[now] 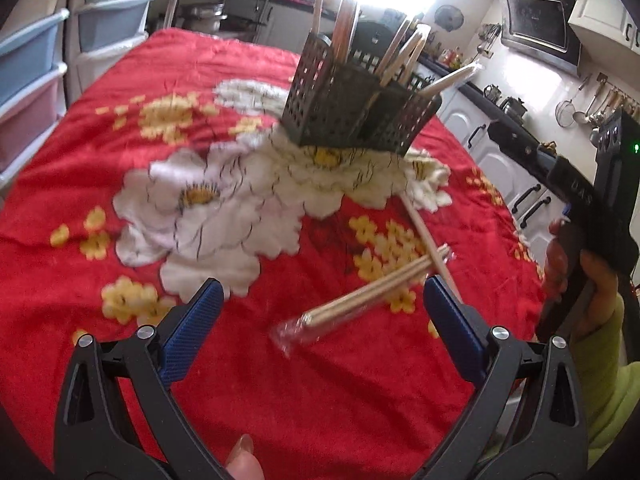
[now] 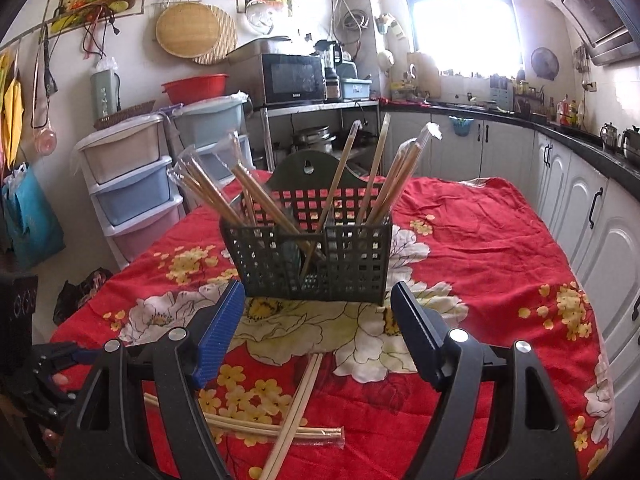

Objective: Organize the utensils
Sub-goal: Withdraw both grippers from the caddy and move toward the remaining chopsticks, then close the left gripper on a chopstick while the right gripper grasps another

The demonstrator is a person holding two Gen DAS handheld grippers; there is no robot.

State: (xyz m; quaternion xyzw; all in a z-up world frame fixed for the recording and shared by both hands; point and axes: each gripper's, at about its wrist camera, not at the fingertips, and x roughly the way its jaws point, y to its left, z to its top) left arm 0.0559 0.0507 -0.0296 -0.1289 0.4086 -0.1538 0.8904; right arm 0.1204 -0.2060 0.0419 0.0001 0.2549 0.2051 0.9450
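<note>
Red cloth (image 2: 480, 240): covers the table; soft and rumpled, so a finger could snag it.
Basket (image 2: 308, 256): one, black plastic, mid-table; light enough, I judge, to tip if bumped.
Standing chopsticks (image 2: 208, 184): about six wrapped pairs; count uncertain.
Loose chopsticks (image 2: 296, 412): two pairs, crossed, touching; lifting one may drag the other; slick wrap may slip.
Left gripper (image 1: 320, 320): spread wide, empty, over the loose pairs.
Right gripper (image 2: 318, 340): spread wide, empty, facing the basket.
</note>
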